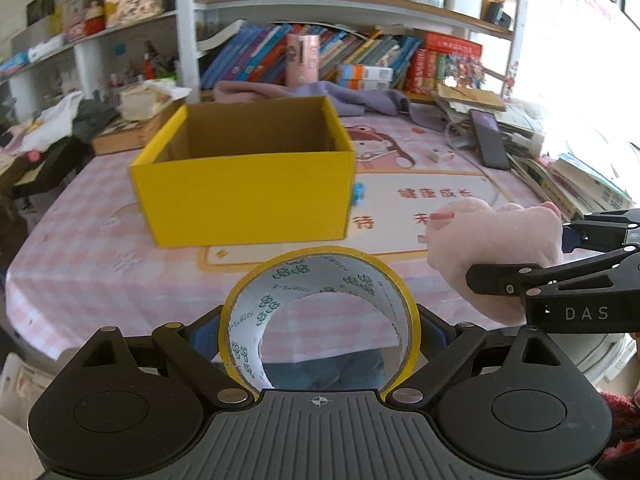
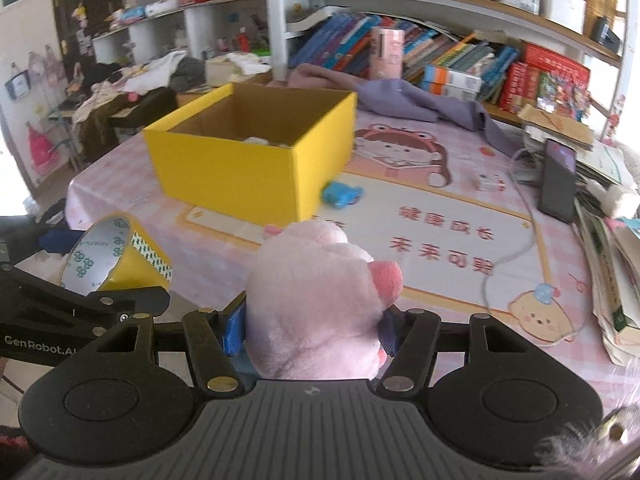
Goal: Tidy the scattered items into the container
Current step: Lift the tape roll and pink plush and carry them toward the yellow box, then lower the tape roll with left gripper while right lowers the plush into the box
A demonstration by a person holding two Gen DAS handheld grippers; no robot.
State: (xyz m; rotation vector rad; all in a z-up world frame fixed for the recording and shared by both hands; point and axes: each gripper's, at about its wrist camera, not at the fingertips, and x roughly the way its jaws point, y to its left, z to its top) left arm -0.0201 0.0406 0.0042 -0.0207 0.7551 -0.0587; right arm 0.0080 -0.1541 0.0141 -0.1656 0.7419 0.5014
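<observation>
My left gripper [image 1: 318, 332] is shut on a yellow tape roll [image 1: 256, 304], held above the table's near edge; the roll also shows in the right wrist view [image 2: 120, 256]. My right gripper [image 2: 312, 320] is shut on a pink plush pig [image 2: 316, 296], also seen in the left wrist view [image 1: 492, 248], just right of the tape. The open yellow cardboard box [image 1: 244, 192] stands ahead on the pink tablecloth; in the right wrist view [image 2: 240, 168] something pale lies inside it. A small blue toy [image 2: 340, 194] lies by the box's right corner.
A black phone [image 2: 558, 180] and stacked books [image 2: 612, 264] sit at the right edge. A purple cloth [image 2: 420, 100] lies behind the box. A small white item [image 2: 490, 182] and a white cable [image 2: 520, 216] lie on the mat. Bookshelves stand behind.
</observation>
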